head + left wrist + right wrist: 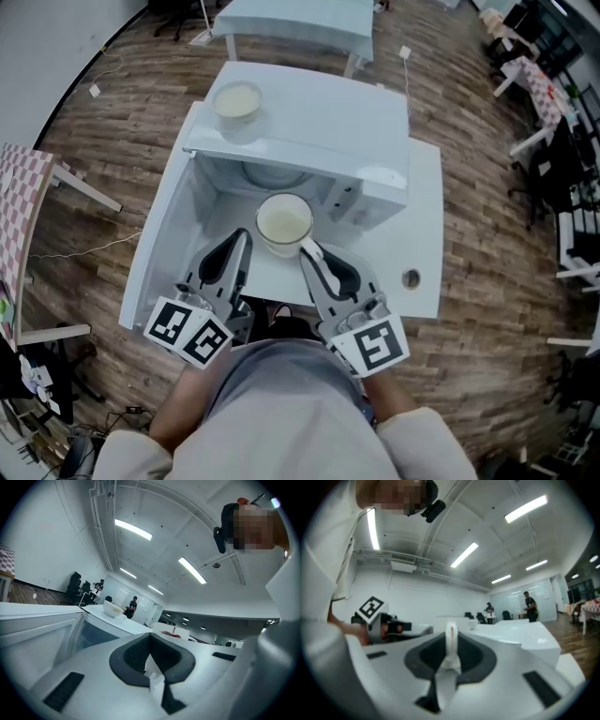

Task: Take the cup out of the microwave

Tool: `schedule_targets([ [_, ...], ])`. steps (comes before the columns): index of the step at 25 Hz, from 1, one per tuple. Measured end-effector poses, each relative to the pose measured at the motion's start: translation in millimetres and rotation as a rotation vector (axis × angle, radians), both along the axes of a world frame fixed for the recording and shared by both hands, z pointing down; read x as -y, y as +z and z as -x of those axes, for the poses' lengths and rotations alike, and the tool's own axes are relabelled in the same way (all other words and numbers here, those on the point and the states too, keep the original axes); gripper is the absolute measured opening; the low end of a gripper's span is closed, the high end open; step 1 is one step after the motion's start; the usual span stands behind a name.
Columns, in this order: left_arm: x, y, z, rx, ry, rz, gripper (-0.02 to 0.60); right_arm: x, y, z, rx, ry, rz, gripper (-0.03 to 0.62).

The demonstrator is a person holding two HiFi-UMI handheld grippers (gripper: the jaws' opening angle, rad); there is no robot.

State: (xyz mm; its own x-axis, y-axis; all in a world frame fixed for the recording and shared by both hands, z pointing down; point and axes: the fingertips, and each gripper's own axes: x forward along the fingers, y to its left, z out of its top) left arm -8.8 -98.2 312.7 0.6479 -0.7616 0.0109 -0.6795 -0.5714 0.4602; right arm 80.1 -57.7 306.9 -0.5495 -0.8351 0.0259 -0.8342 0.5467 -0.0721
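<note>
Before the microwave [298, 131], your right gripper [311, 255] is pinching the cup [284, 220] by its handle [451, 641], apparently to hold it level; at nine o'clock, your left gripper [242, 238] is hovering, pressed together.

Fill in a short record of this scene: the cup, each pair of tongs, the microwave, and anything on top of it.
cup: white, at the microwave's open front, gripped by its handle
right tongs: shut on the cup's handle
left tongs: shut, nothing between them, beside the cup
microwave: white, door swung open
bowl: on top of the microwave
</note>
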Motion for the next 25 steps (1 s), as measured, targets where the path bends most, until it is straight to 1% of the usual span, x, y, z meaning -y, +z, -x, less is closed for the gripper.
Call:
schedule_targets([
  [3,-2.9,-5.9,-2.0,-0.006,0.003,-0.004,0.015,-4.7,-7.6,-2.4,0.017,-0.019,0.000,0.071],
  [6,-3.9,-8.3,-2.9,-0.005,0.003,-0.006,0.014,-7.1,-15.3,-2.7,0.009,-0.035,-0.023,0.071],
  [13,-12.0,-7.3,-12.6,0.015,0.022,0.001,0.015,-17.2,-24.2,-12.5,0.022,-0.022,-0.037,0.071],
  [25,-16.1,-11.5,-9.1,0.000,0.020,-0.009,0.015,-22.5,-28.9,-9.1,0.023,-0.025,-0.048,0.071],
])
